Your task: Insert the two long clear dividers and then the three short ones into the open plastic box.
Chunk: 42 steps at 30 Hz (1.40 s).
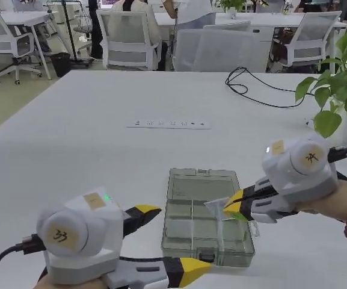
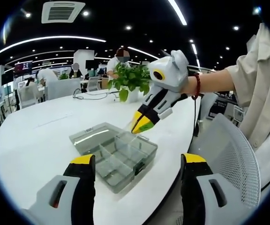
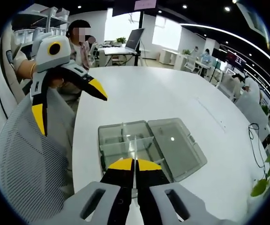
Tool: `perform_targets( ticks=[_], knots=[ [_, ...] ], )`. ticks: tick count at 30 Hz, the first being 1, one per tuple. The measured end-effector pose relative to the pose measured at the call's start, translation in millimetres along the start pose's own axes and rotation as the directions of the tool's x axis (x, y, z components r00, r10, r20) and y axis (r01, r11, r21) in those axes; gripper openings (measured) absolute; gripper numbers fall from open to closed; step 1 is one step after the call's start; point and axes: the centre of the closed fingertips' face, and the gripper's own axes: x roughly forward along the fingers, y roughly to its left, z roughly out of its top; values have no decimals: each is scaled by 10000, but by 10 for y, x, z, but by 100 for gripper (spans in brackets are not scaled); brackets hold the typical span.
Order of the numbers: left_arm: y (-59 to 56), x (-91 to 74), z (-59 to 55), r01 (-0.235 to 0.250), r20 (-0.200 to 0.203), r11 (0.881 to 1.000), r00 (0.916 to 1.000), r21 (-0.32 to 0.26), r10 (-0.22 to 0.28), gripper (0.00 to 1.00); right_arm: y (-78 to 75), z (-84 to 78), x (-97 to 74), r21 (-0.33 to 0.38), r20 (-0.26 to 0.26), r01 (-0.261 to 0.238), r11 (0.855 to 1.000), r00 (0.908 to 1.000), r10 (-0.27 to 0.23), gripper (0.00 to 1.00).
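Short clear divider (image 1: 226, 224) clamped in right tool (image 1: 236, 205) over open plastic box (image 1: 233, 257), lower centre. Next, likely: slot alignment, downward press. Left tool (image 1: 178, 236) spread wide.

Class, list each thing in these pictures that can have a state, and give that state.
Plastic box, open, its lid flat on the table.
Fitted dividers, standing upright inside the box.
Clear divider, held over the box, apparently not yet seated.
Right gripper, shut on the clear divider.
Left gripper, open, empty.
Cable, loose on the table.
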Motion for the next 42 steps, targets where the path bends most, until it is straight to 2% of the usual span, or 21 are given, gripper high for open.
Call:
perform_targets(
  ticks=[6, 14, 20, 26, 31, 42],
  knots=[
    [19, 2, -7, -57, -34, 10000, 10000, -23, 57, 75, -11, -43, 31, 27, -136, -43, 10000, 9999, 44, 2],
    [25, 9, -5, -58, -19, 10000, 10000, 27, 58, 74, -15, -18, 62, 44, -333, -170, 9998, 9993, 171, 2],
    [44, 14, 3, -132, -23, 9998, 9999, 132, 132, 74, 15, 7, 111, -767, -937, -436, 9961, 9949, 363, 2],
    [45, 7, 7, -171, 10, 9997, 9999, 176, 171, 74, 49, 34, 154, -1384, -1120, -604, 9885, 9927, 449, 2],
    [42, 5, 10, -178, 17, 9997, 9998, 189, 178, 74, 49, 55, 201, -1477, -1272, -737, 9863, 9904, 550, 2],
    [44, -10, 4, -198, -25, 9995, 9998, 242, 199, 73, 106, 74, 286, -2227, -1690, -1313, 9660, 9811, 944, 2]
  ],
)
